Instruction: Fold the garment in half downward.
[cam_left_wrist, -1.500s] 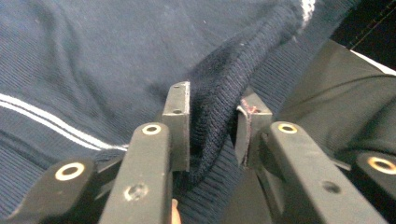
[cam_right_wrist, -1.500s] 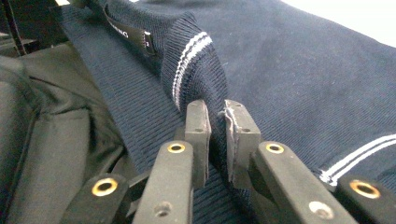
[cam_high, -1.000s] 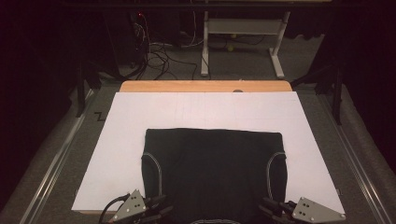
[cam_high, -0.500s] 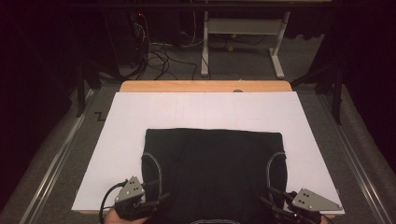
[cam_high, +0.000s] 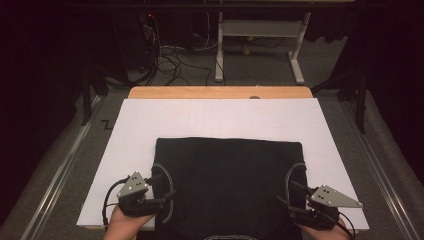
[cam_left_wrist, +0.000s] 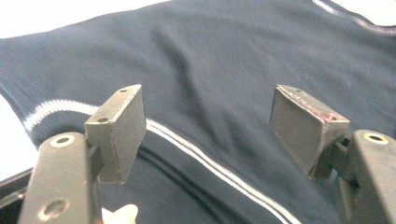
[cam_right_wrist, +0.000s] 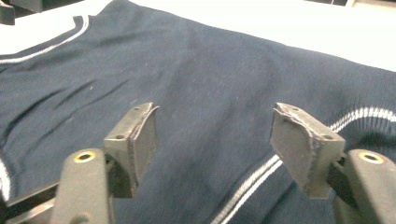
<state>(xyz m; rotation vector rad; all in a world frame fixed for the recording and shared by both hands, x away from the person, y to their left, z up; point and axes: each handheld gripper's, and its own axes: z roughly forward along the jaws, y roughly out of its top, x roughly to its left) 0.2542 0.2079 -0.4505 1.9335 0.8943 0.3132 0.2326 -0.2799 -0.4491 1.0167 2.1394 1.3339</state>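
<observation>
While the dark top (cam_high: 227, 187) lies flat on the white sheet (cam_high: 220, 117) at the table's near edge, the left gripper (cam_high: 162, 197) hovers by its left armhole, jaws apart and just been opening, nothing between them. At the right armhole the right gripper (cam_high: 289, 200) does likewise, jaws wide and empty. To do this step well, each should probably pinch the striped trim (cam_left_wrist: 196, 149) squarely, at matching spots, before lifting evenly.

Both grippers have just opened their jaws over the dark top (cam_high: 227, 185). The left gripper (cam_high: 167, 196) and right gripper (cam_high: 289, 196) slid back toward the person.
</observation>
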